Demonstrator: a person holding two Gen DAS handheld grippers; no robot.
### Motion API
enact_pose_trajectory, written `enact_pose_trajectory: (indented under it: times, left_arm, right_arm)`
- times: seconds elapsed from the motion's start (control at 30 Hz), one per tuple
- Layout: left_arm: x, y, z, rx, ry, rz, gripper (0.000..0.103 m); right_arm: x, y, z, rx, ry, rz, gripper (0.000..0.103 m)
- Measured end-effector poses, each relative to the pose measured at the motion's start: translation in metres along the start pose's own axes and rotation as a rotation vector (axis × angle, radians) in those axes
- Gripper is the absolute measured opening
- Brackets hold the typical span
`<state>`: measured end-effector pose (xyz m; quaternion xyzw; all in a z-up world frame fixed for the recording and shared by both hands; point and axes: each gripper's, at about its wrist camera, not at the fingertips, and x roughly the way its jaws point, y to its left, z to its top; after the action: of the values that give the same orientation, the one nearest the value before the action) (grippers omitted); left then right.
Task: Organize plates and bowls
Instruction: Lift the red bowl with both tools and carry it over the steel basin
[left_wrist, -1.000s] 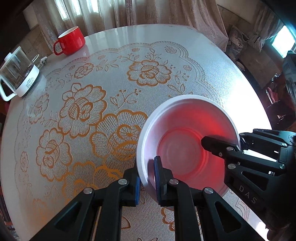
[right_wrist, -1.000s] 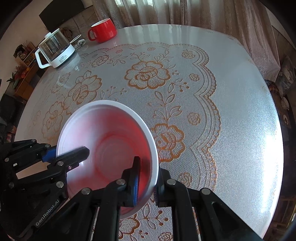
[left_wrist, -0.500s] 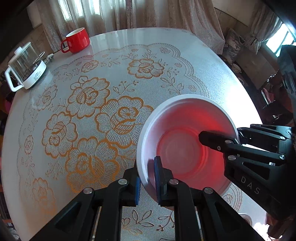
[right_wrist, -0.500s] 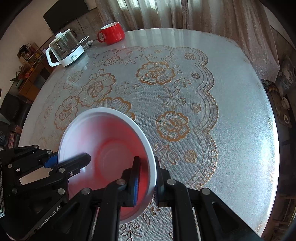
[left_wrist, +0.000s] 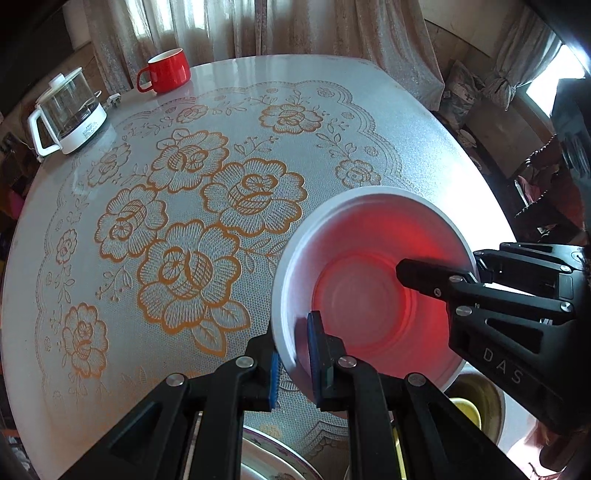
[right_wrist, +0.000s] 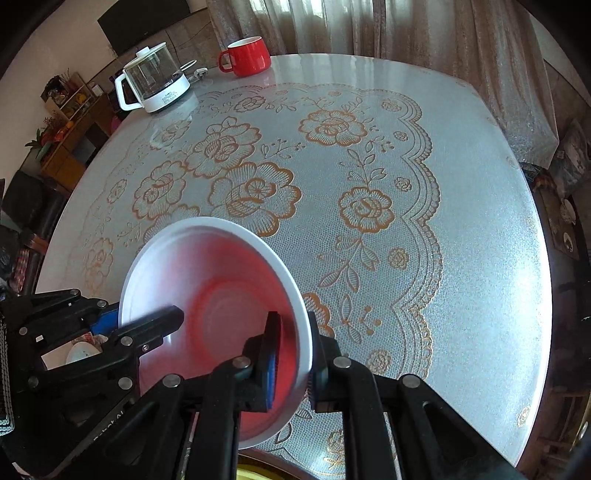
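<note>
Since a second ago the bowl (left_wrist: 373, 280) has been drawn back toward the near edge of the bench (left_wrist: 424, 122): more of the flowered cloth (left_wrist: 229, 192) now shows beyond it, and the red mug (left_wrist: 166, 70) and glass kettle (left_wrist: 68, 114) look further off. A plate (left_wrist: 266, 459) and a yellow dish (left_wrist: 467, 410) have come into view under the fingers at the bench's near edge.

The bowl, white with a red glow inside, is held tilted above the cloth, gripped from both sides. The left gripper (left_wrist: 293, 354) reaches forward, its blue-padded fingers closed tight on the bowl's near left rim, one inside and one outside. The right gripper (right_wrist: 293, 354) pinches the opposite rim the same way, its fingers narrowed onto the wall. In each view the other gripper enters from the side, level with the rim.
</note>
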<state>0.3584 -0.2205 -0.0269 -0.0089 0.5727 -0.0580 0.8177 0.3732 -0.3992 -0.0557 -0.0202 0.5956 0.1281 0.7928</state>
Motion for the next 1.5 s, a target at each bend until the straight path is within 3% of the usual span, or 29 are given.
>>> enact_pose_trajectory:
  times: [0.67, 1.2, 1.5]
  left_arm:
    - [-0.048, -0.025, -0.068, 0.126, -0.011, -0.109, 0.014]
    - [-0.024, -0.067, -0.105, 0.253, 0.071, -0.191, 0.016]
    - [-0.019, -0.076, -0.106, 0.291, 0.047, -0.158, 0.016]
  right_arm:
    - [-0.058, 0.030, -0.081, 0.067, -0.015, -0.072, 0.011]
    - [-0.056, 0.016, -0.150, 0.173, 0.071, -0.153, 0.011]
    - [-0.045, 0.009, -0.165, 0.193, 0.095, -0.153, 0.012]
